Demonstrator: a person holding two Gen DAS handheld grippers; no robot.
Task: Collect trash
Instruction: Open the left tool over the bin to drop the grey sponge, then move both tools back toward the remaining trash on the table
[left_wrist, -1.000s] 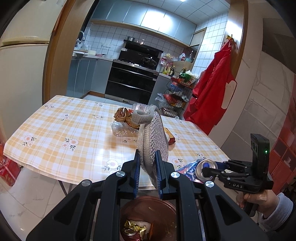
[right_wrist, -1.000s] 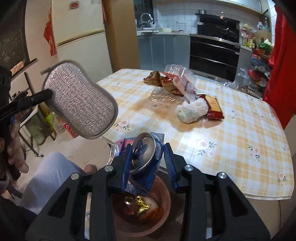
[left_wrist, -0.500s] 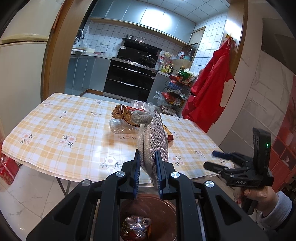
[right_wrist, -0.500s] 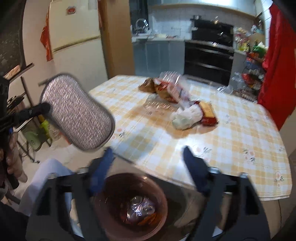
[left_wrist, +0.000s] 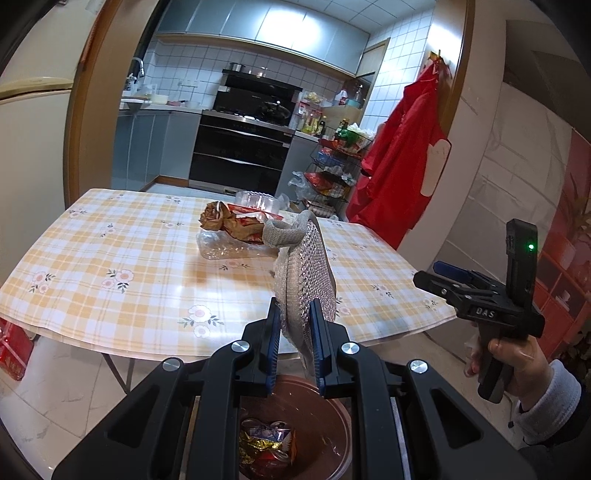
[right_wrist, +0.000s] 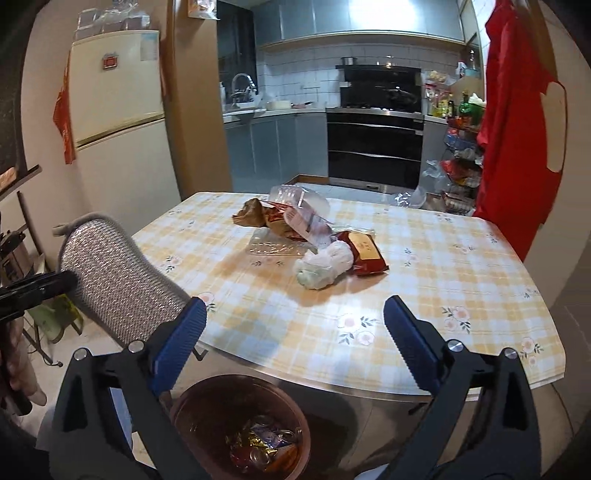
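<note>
1. I faced a table (right_wrist: 461, 280) under a yellow-checked floral cloth, on a pale marbled tile floor (left_wrist: 74, 391).
2. Behind it was a kitchen: white wall tiles (left_wrist: 207, 74), grey cabinets (right_wrist: 273, 144), a black oven (left_wrist: 240, 155).
3. A cream fridge (right_wrist: 118, 122) stood left; red garments (left_wrist: 399, 166) hung right.
4. The ceiling light glared off the upper cabinets (left_wrist: 295, 26).

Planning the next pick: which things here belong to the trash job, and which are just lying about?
For the job:
- brown bin
- white wad
- red packet
- clear trays
- brown wrapper
- right gripper, open
- silver scrub pad in left gripper

Lying about:
- red apron
- fridge
- wire rack
</note>
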